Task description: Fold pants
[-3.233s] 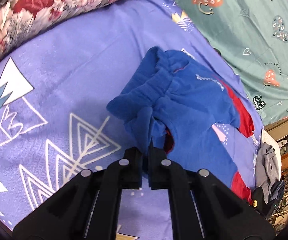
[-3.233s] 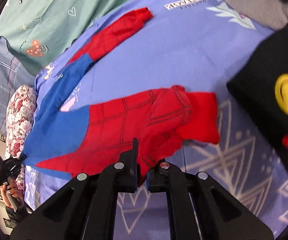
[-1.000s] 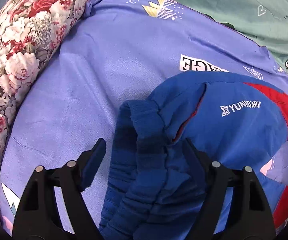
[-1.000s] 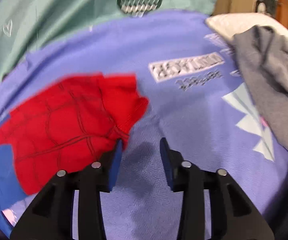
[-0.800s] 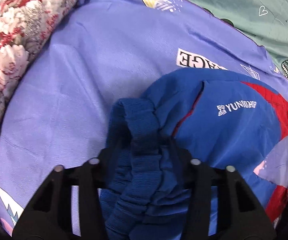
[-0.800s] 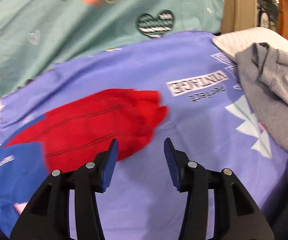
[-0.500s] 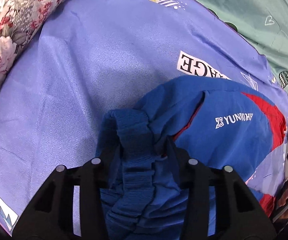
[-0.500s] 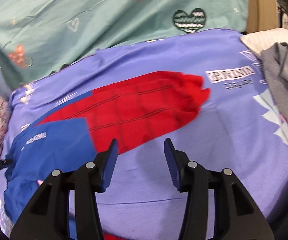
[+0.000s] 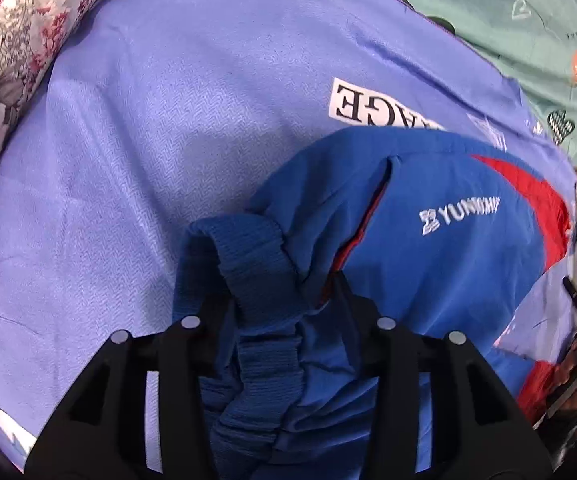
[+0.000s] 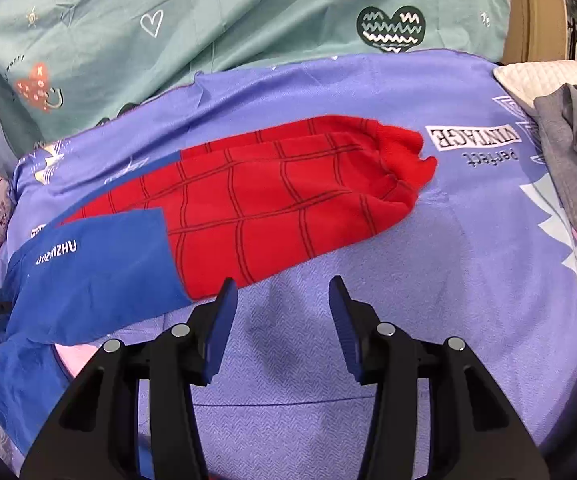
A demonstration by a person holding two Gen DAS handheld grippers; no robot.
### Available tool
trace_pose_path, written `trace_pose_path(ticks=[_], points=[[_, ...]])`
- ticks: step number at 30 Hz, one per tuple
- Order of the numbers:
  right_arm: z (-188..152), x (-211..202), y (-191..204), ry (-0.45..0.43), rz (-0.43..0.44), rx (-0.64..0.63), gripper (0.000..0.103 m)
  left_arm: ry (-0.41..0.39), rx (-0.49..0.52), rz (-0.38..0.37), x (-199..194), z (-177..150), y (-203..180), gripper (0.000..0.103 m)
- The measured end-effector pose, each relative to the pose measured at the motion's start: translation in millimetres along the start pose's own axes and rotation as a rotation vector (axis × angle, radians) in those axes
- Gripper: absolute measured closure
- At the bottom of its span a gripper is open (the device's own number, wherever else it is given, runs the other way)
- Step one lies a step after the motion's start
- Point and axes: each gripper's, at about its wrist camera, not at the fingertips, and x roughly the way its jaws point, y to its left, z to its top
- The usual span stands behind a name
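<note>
The pants [image 10: 248,216] lie mid-frame on the bed [image 10: 468,280], legs stacked lengthwise, so the first fold looks done. Left claw [image 9: 284,300] is clamped on the bunched waistband [image 9: 248,256]; right claw [image 10: 280,320] hangs apart, empty. Crosswise folds remain.

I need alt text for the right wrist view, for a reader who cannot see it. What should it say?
The open right gripper hovers over a purple bedsheet, holding nothing, just in front of the pants. The pants lie flat, their red web-patterned legs stacked and the blue waist part at the left. A grey garment lies at the right edge, with a teal patterned sheet behind.
</note>
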Motion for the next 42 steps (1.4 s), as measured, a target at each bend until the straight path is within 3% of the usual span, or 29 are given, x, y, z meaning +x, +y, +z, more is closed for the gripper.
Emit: trace_pose_path(ticks=[3,8,13,15,19,24,28,31,33,34,35,38,42], points=[[-1.4,-0.8,1.1,-0.005,-0.007,-0.011,0.055,-0.003,-0.077,-0.028,-3.7,2.7,8.4,0.065],[-1.8,-1.4,11.3,-0.035,-0.050,-0.071,0.053,-0.057,-0.051,-0.002,-17.3,-0.6,2.9,0.090],[-0.5,4.4,24.7,-0.022,-0.034,-0.113,0.053,-0.116,-0.085,-0.012,-35.7,-0.9,6.3,0.096],[7.1,8.6,40.0,-0.005,-0.019,-0.174,0.061,-0.147,-0.119,-0.020,-44.6,1.1,15.7,0.096],[23.6,23.0,70.7,0.025,0.032,-0.263,0.064,-0.165,-0.210,-0.105,-51.9,7.0,38.2,0.096],[31.6,57.0,87.3,0.103,0.077,-0.260,0.064,-0.162,-0.244,-0.111,-48.1,13.7,50.3,0.096],[27.8,77.1,90.1,0.029,0.016,-0.306,0.060,-0.151,-0.265,-0.040,-29.2,21.4,54.3,0.095],[31.6,77.8,95.9,0.024,-0.059,-0.336,0.049,-0.137,-0.223,0.059,-14.2,22.4,46.0,0.089],[37.4,68.8,90.7,0.029,-0.015,-0.296,0.049,-0.141,-0.212,0.091,-14.6,21.7,43.5,0.079],[40.4,59.7,88.6,0.013,0.023,-0.285,0.049,-0.148,-0.213,0.107,-19.6,20.2,44.1,0.066],[42.7,53.8,87.6,0.001,0.029,-0.290,0.048,-0.157,-0.214,0.116,-22.9,18.8,44.6,0.055],[49.0,45.9,86.7,-0.013,0.024,-0.325,0.045,-0.193,-0.199,0.140,-42.5,13.0,53.8,0.038],[53.4,51.9,100.1,0.019,0.042,-0.391,0.044,-0.221,-0.195,0.130,-59.6,8.2,65.1,0.026]])
